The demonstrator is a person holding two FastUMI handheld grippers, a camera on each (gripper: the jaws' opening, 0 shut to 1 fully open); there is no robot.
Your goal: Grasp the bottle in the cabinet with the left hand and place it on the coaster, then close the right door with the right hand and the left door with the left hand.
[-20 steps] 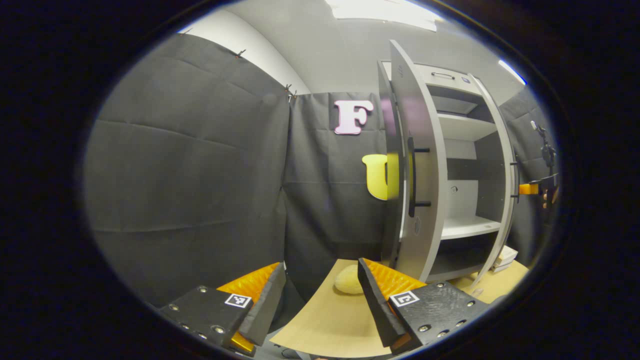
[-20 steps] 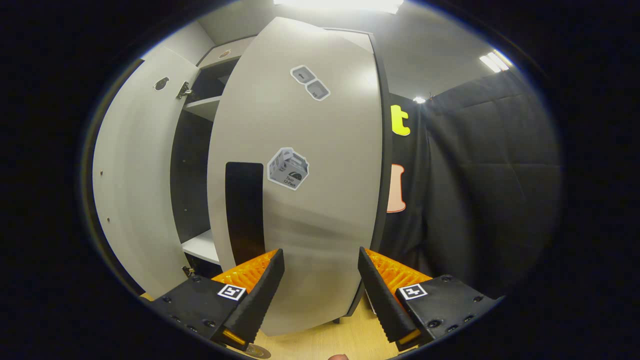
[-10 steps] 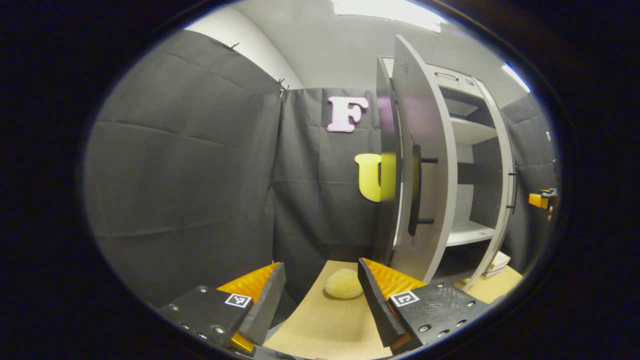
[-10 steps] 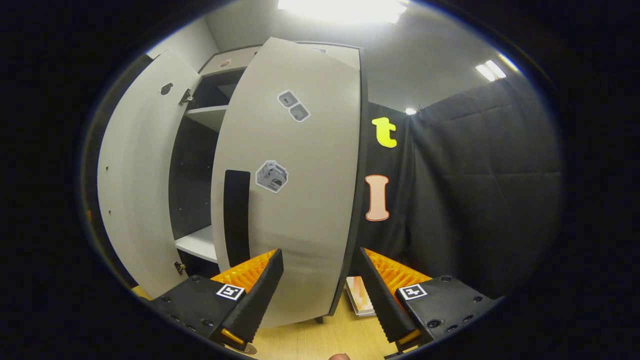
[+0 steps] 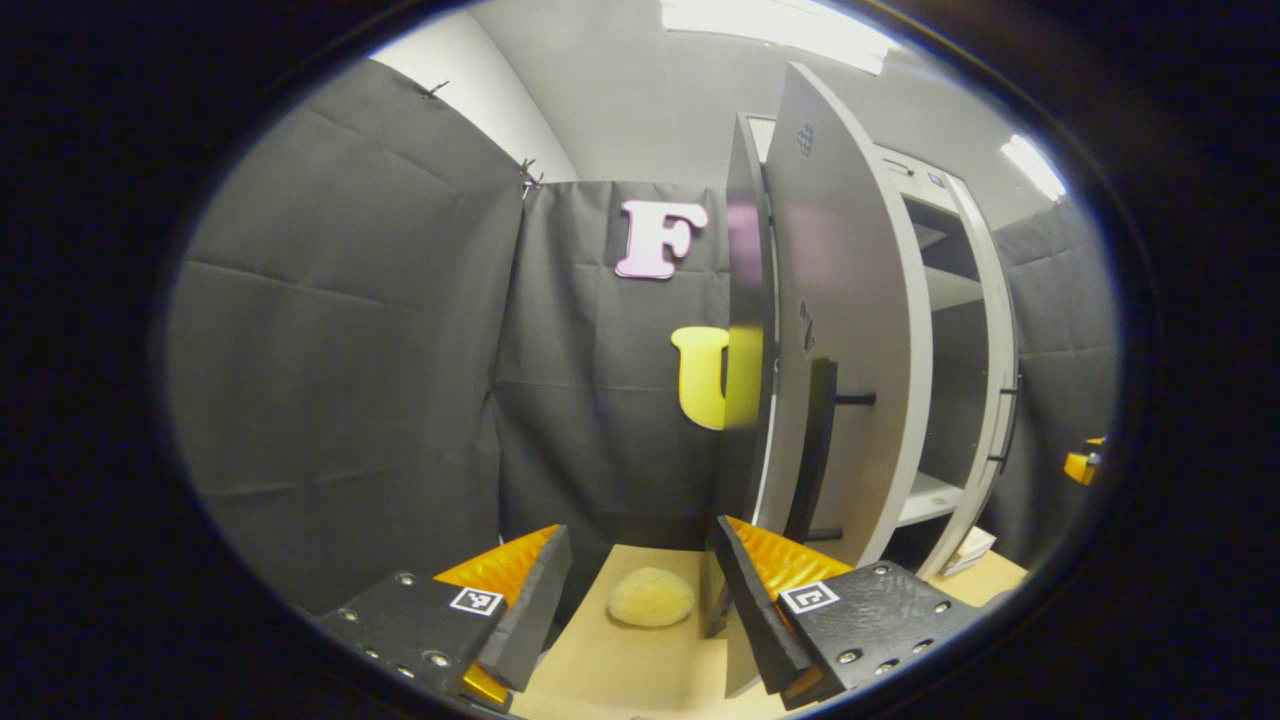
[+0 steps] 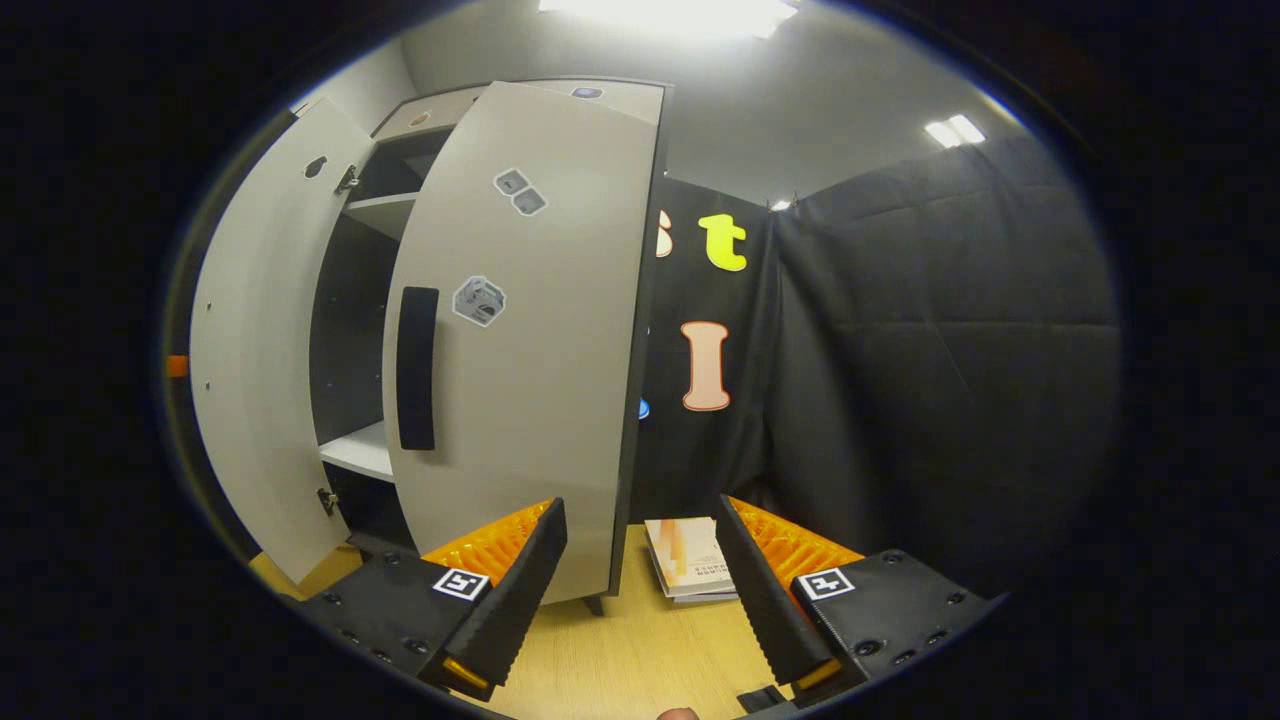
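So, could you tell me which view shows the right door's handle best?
The right gripper view: the right door faces the camera, and its dark handle shows full length. The left gripper view catches it edge-on, as a thin strip at the cabinet's far side.

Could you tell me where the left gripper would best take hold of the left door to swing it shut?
Probably the left door's black bar handle: upright and held off the panel on posts, so open fingers could straddle it from the front.

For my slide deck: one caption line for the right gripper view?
Open right gripper facing the cabinet's half-open right door, booklet on the table beyond.
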